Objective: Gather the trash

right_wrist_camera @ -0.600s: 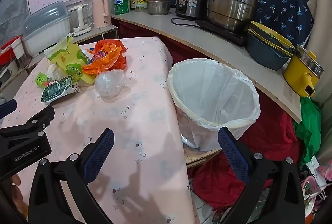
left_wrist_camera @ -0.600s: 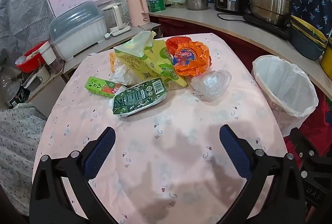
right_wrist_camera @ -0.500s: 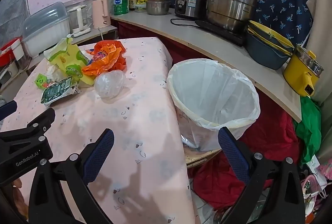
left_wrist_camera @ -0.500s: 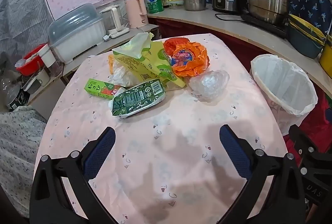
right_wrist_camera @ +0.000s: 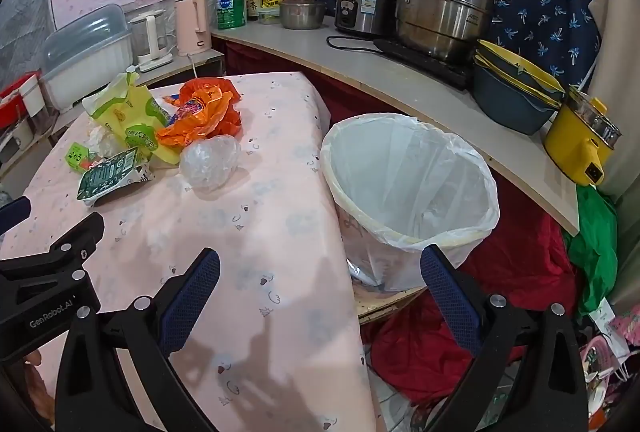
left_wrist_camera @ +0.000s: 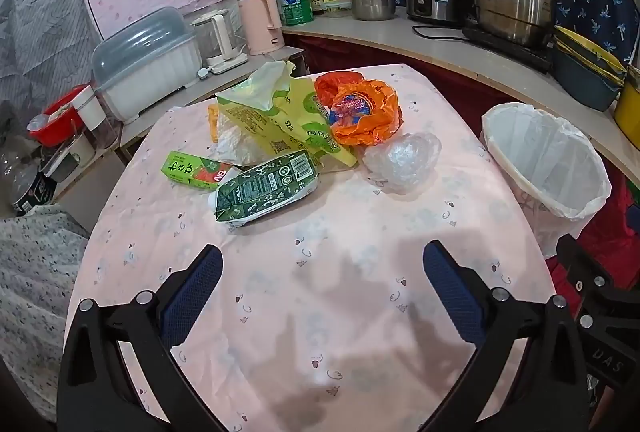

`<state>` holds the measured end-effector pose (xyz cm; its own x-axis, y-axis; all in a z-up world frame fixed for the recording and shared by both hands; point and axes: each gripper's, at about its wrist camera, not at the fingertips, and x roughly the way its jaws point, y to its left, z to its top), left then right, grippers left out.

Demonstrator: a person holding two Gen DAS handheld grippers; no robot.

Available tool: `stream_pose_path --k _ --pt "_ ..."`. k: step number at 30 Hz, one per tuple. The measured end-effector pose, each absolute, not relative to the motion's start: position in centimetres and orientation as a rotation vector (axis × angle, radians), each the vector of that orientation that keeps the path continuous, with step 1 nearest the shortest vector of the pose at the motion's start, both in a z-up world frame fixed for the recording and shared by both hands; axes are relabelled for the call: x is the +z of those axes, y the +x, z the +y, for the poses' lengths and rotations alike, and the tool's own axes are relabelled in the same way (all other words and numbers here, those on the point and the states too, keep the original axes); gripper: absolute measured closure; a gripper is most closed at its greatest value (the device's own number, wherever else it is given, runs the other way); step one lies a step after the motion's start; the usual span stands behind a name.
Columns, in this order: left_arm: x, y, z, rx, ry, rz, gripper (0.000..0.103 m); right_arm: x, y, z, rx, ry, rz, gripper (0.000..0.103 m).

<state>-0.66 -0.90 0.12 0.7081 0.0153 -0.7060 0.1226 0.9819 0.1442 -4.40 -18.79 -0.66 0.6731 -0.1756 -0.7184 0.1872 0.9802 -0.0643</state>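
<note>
Trash pile on far half of counter (left_wrist_camera: pixel 320 312): carton (left_wrist_camera: pixel 266 190) nearest, small box (left_wrist_camera: pixel 192 171) at its left, crumpled film (left_wrist_camera: pixel 402 160) at right, wrappers (left_wrist_camera: pixel 304 112) behind. Lined bin (left_wrist_camera: pixel 548 168) stands off the counter's right edge.

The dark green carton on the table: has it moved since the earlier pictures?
No. The dark green carton lies against the light green box and the yellow bag as before. Only a slight camera shift is visible.
</note>
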Motion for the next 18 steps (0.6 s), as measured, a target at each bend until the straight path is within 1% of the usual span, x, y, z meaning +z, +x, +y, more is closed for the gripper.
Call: stream_pose_path --k 18 --pt "0.7 -0.4 -0.4 -0.094 0.180 0.783 0.007 0.1 -4.7 -18.2 -0.239 -0.011 0.787 0.007"
